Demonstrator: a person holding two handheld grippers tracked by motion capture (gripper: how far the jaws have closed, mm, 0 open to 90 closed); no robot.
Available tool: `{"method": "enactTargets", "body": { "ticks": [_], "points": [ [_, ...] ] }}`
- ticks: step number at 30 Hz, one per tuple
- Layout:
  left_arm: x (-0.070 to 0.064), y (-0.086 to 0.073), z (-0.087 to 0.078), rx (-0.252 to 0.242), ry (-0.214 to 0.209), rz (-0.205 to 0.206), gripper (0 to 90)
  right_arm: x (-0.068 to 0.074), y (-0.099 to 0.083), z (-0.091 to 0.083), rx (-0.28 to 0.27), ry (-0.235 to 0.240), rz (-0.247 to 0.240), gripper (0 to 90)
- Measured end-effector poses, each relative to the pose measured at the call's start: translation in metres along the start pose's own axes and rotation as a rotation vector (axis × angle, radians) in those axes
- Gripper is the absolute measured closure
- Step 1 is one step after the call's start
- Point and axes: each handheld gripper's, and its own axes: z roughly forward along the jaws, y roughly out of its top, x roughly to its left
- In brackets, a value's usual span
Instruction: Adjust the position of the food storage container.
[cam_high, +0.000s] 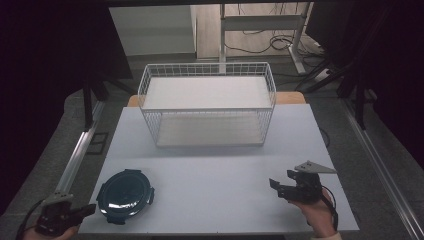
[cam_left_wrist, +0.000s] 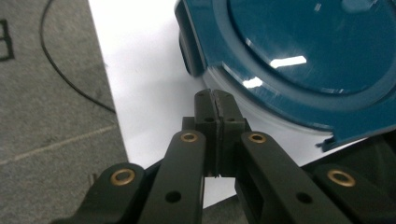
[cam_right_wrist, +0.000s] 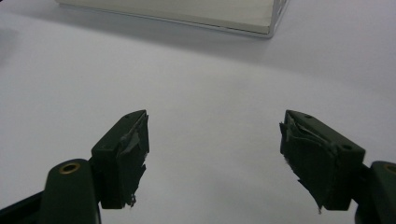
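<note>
A round dark teal container lid (cam_high: 124, 192) with clip tabs lies near the table's front left corner; in the left gripper view the lid (cam_left_wrist: 299, 56) fills the upper right. My left gripper (cam_high: 90, 209) sits just left of it at the table's corner, jaws pressed together with nothing between them (cam_left_wrist: 216, 100), tips close to the lid's rim. My right gripper (cam_high: 281, 189) hovers over the front right of the table, held in a hand, jaws wide apart (cam_right_wrist: 215, 158) over bare table.
A white wire basket (cam_high: 207, 102) with a flat white bottom stands at the back middle of the white table (cam_high: 215, 175); its base (cam_right_wrist: 187, 14) shows ahead of the right gripper. Grey floor and cables (cam_left_wrist: 60, 70) lie left of the table.
</note>
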Motion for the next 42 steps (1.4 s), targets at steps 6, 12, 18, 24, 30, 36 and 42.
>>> {"method": "enactTargets", "body": {
  "ticks": [6,12,18,24,30,36,42],
  "points": [
    [-0.002,0.000,0.015,0.026,-0.033,0.004,90.0,0.001,0.000,0.000,0.000,0.000,-0.003,23.6],
    [0.000,0.002,0.020,0.017,-0.037,-0.016,90.0,0.000,0.000,0.000,0.000,-0.001,-0.004,23.6],
    [-0.002,0.006,0.023,0.017,-0.055,-0.017,90.0,-0.002,0.001,-0.002,-0.007,-0.005,0.004,23.6],
    [-0.014,0.016,0.032,0.028,-0.083,0.014,90.0,-0.002,0.001,-0.001,-0.003,-0.002,0.000,23.7],
    [-0.026,0.031,0.043,0.038,-0.099,0.046,90.0,-0.002,0.000,-0.001,0.000,-0.001,-0.002,23.7],
    [-0.034,0.042,0.052,0.039,-0.117,0.055,90.0,-0.002,0.000,-0.001,0.002,0.000,-0.005,23.8],
    [-0.043,0.052,0.062,0.044,-0.136,0.066,90.0,-0.001,0.000,0.000,0.005,0.003,-0.009,23.9]
  ]
}}
